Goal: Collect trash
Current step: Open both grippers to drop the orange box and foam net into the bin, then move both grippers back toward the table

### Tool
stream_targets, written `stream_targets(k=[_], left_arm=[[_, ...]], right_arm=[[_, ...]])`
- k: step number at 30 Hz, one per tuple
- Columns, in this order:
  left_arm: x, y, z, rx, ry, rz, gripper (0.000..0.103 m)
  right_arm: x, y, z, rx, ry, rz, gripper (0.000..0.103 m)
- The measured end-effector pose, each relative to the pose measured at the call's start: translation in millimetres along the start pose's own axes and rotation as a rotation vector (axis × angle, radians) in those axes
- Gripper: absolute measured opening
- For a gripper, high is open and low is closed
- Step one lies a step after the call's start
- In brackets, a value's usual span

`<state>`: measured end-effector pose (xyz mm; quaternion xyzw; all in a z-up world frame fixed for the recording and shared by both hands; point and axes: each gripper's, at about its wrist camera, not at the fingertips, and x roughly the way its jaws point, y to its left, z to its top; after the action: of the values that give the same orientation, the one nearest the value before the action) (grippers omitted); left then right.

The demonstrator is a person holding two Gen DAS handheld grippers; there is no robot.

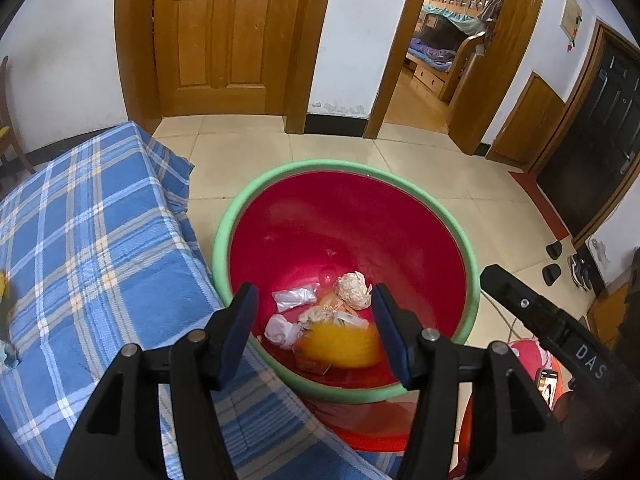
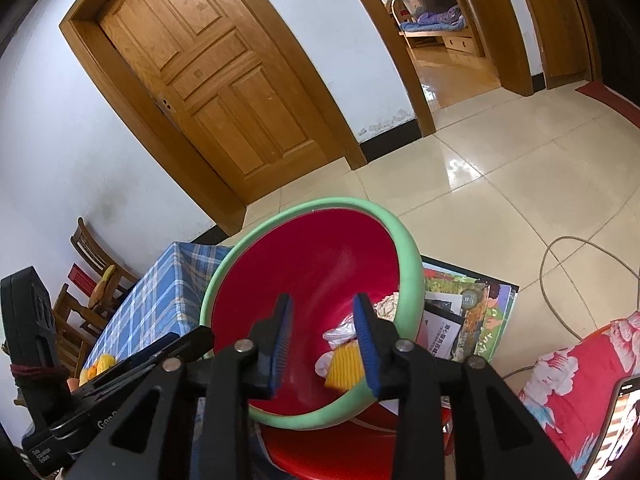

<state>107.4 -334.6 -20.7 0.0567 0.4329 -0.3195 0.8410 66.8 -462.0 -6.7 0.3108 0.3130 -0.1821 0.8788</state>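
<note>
Above the red basin (image 1: 348,224), at the near edge of the left wrist view, the left gripper (image 1: 314,330) points down into the bowl with its blue-padded jaws spread wide and nothing between them. Just past the pads, on the basin floor, lies the trash: a yellow ribbed wrapper (image 1: 340,346) blurred at 6 o'clock of the pile, a white crumpled wad (image 1: 280,330) at 9 o'clock, a clear plastic bag (image 1: 294,298) at 10 o'clock, and a pale crumpled paper ball (image 1: 353,290) at 1 o'clock. The basin's green rim (image 1: 216,240) touches the blue plaid cloth (image 1: 88,248) at 9 o'clock. At 3 o'clock the other tool's black body enters the frame.

From the right wrist view, the right gripper (image 2: 322,344) tilts over the near rim of the same basin (image 2: 304,264), jaws apart and empty, with the yellow wrapper (image 2: 346,366) showing beside the right pad. Beyond the basin at 3 o'clock lie printed booklets (image 2: 468,316) on the tiled floor (image 2: 500,184); at 4 o'clock is a red floral cushion (image 2: 572,380). Farther off, at 11 o'clock, stands a closed wooden door (image 2: 208,80), and at 1 o'clock an open doorway shows a bunk bed (image 2: 432,12).
</note>
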Motion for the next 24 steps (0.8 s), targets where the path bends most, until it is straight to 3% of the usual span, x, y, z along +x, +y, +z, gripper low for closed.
stream_targets(k=[24], left_arm=[[-80, 50, -21, -0.066, -0.108, 0.065, 0.059]], right_arm=[[-32, 50, -18, -0.055, -0.032, 0.102, 0.040]])
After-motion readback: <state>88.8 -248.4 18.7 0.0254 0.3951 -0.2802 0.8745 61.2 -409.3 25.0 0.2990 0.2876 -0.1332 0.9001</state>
